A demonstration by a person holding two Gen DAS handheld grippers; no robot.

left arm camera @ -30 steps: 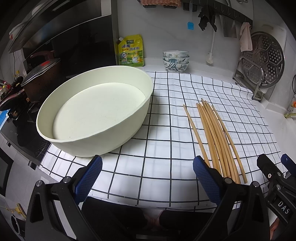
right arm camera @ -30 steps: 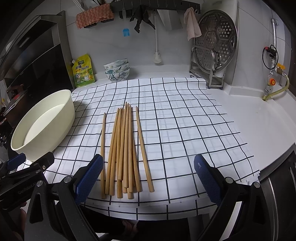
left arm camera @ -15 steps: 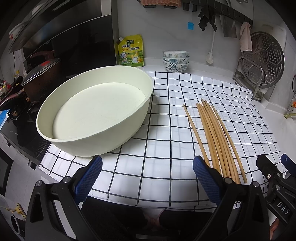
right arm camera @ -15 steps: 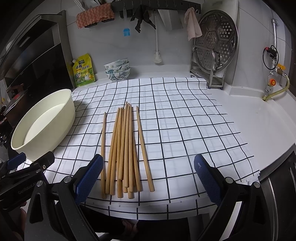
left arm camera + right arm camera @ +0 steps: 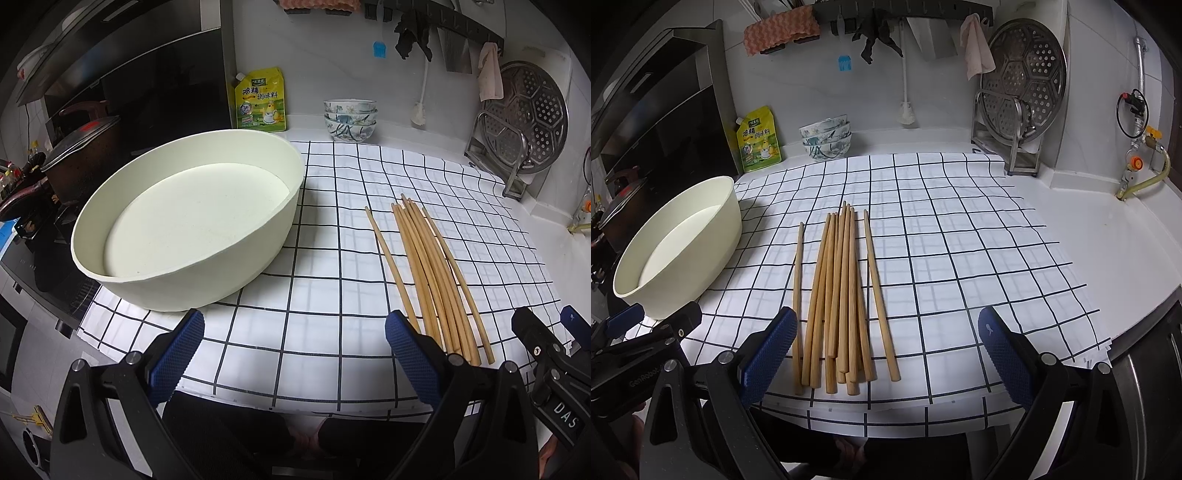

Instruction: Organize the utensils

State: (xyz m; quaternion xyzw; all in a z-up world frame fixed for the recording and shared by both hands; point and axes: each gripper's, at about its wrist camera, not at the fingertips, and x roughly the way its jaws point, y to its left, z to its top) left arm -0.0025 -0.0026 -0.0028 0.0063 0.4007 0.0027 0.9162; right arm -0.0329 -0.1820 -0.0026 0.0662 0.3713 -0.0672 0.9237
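Note:
Several wooden chopsticks [image 5: 842, 291] lie side by side on the checked cloth [image 5: 960, 258], thick ends toward the front edge; in the left wrist view the chopsticks [image 5: 428, 269] sit right of centre. A large cream basin [image 5: 184, 225] stands empty to their left, and in the right wrist view the basin [image 5: 679, 247] is at the far left. My left gripper [image 5: 291, 347] is open near the cloth's front edge, between basin and chopsticks. My right gripper [image 5: 886, 343] is open, with the chopsticks' near ends lying just ahead between its fingers, untouched.
Stacked patterned bowls [image 5: 827, 142] and a yellow seasoning pouch [image 5: 759, 142] stand at the back wall. A steamer plate on a metal rack [image 5: 1023, 96] is back right. A dark pot [image 5: 81, 155] sits left of the basin. White counter [image 5: 1108, 240] lies right of the cloth.

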